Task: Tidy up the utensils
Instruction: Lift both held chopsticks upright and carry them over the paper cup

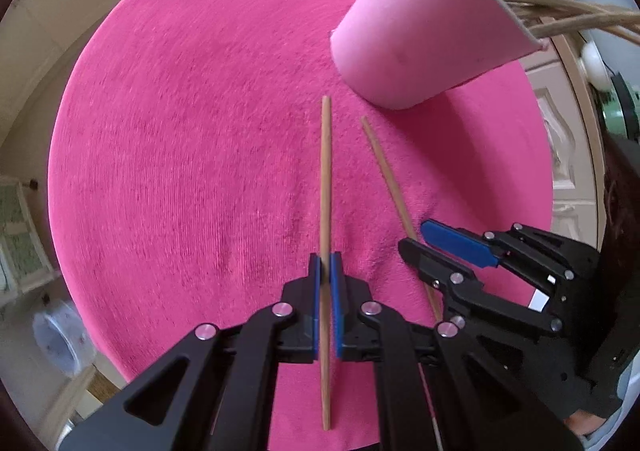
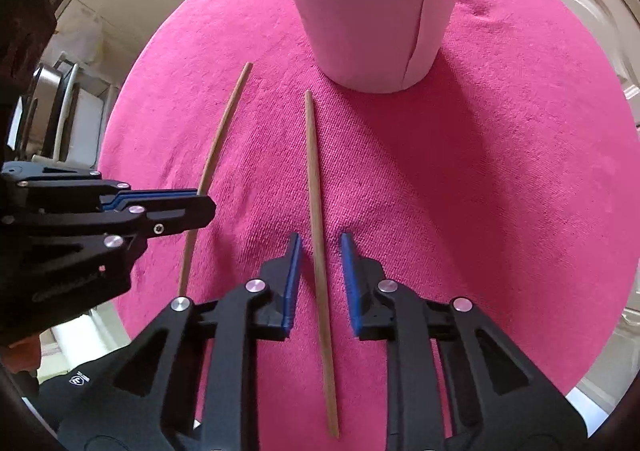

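Fingers [image 2: 291, 275] astride chopstick [image 2: 318, 251], unlabelled.

Bright even daylight, soft shadows, strong fisheye bending and dark corners, blurred edges

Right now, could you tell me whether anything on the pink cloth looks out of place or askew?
Two wooden chopsticks lie loose on the pink cloth instead of standing in the pink cup, where other sticks already lean. They splay apart at the far ends. Nothing looks spilled or damaged.
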The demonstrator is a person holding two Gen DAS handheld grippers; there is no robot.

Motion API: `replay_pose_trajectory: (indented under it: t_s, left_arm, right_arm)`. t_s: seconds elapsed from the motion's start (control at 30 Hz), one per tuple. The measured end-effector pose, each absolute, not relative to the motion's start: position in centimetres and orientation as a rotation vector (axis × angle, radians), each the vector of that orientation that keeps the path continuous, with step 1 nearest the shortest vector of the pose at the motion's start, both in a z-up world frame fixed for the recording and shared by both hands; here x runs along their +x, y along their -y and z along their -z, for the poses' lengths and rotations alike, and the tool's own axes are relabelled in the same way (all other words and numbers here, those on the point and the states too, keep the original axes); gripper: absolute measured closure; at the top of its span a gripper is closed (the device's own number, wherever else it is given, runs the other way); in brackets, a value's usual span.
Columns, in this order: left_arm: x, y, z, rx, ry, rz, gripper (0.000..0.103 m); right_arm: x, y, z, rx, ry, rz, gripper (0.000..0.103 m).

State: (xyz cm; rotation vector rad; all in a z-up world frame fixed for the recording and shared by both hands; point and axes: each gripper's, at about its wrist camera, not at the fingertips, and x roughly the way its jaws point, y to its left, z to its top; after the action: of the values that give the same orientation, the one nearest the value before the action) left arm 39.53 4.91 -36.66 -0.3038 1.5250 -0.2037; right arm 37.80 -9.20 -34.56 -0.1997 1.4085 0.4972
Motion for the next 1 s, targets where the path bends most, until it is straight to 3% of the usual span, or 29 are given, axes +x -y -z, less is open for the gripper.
replay_pose_trajectory:
  t_s: [0.13,0.53,1.0]
  left_arm:
    - [39.7,-4.8,36.1,-0.256,-1.508,0.254,0.098]
    - [39.3,-4.7,31.5,-0.131,-1.343,0.424,0.098]
    - [38.3,-5.8,23.2,-0.203,-0.979,0.539,0.098]
  right_arm:
    - [37.9,9.0,34.5,-0.228,-1.397,-0.458,0.097]
    - [36.0,14.1,31.4,0.079,-1.307,-0.379,0.097]
    - [32.0,16.5,23.1,0.308,-0.996,-0.412,0.097]
